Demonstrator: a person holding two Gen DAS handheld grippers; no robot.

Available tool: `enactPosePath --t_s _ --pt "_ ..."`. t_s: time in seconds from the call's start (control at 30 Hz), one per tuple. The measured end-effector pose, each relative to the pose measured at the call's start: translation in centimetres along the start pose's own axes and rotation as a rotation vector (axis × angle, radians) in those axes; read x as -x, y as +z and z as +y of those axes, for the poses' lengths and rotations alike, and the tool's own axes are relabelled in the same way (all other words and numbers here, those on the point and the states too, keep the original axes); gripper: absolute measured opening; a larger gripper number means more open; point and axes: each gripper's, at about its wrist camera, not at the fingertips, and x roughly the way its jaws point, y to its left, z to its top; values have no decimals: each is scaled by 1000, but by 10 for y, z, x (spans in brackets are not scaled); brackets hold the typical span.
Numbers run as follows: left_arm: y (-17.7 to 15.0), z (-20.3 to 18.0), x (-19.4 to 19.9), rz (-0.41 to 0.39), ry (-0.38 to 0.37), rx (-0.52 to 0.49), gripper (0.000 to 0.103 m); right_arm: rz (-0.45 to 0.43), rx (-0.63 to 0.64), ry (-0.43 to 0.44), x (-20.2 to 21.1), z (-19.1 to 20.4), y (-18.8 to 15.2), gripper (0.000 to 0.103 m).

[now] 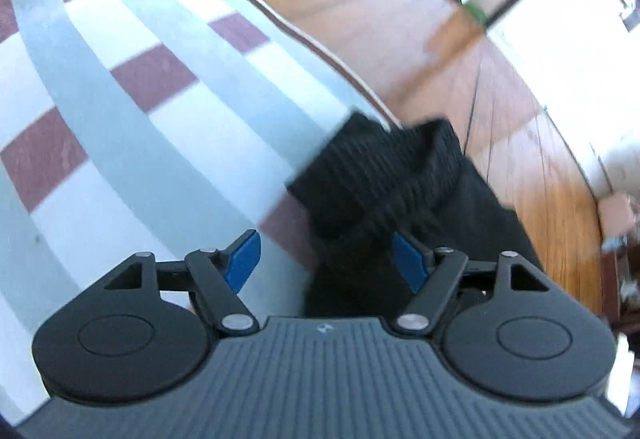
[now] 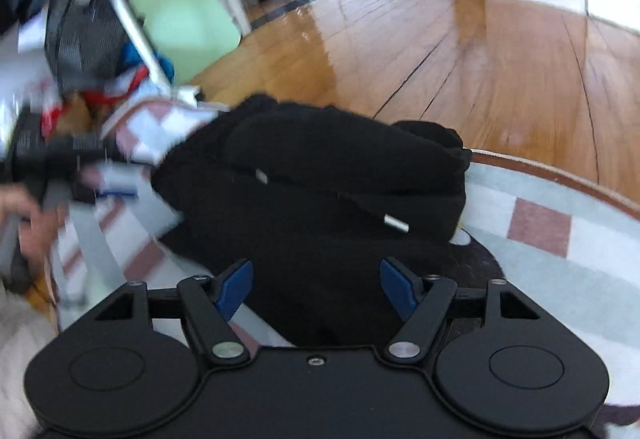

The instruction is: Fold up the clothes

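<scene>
Over the checked rug (image 1: 120,87), my left gripper (image 1: 326,259) stands wide with nothing pinched; black cloth lies between its blue pads (image 1: 244,259), which do not press on it. Just ahead is the ribbed cuff (image 1: 372,175) of the black garment (image 2: 312,199), at the rug's edge beside the wooden floor (image 1: 380,19). My right gripper (image 2: 316,291) is also wide and empty, above the garment's bunched body, where two drawstring tips (image 2: 396,225) show.

To do this well, I judge I should take one layer at a clear edge with each gripper, cuff on the left and hem or shoulder on the right, then spread the cloth flat before folding.

Black on black hides the seams. Both views are blurred. I cannot tell which part is the hood, and the clutter (image 2: 80,51) at the far left is unreadable.
</scene>
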Motion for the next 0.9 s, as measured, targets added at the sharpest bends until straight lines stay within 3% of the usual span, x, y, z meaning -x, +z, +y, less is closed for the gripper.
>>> enactPosePath --t_s 0.13,0.2,0.3,0.53,0.6,0.63,0.67,0.7,0.77,0.8,0.9 --pt "9 8 -19 32 -90 127 78 47 122 -63 -1 19 -15 75" --pt "8 9 -29 23 -71 142 85 75 142 -82 -3 25 -23 75" --pt "1 12 -43 -8 -54 135 92 100 124 -113 -7 25 -33 75" --pt "9 25 -44 -22 -132 226 97 79 102 -202 -28 22 -25 76" --pt "9 25 -51 -23 -138 241 98 90 132 -259 -43 30 -21 80" --pt "10 25 -55 -23 -139 246 99 102 165 -271 -53 33 -20 89" --pt "9 23 -57 -28 -130 245 99 112 214 -278 -64 36 -20 91" --pt "7 19 -57 -39 -96 221 99 110 261 -301 -72 37 -21 89" --pt "2 5 -54 -64 -15 131 99 87 284 -332 -68 35 -20 64" --pt "0 -3 -52 -76 7 72 98 46 220 -287 -53 27 -19 59" --pt "-1 -19 -45 -84 29 -47 83 1 11 -213 -18 -3 -24 28"
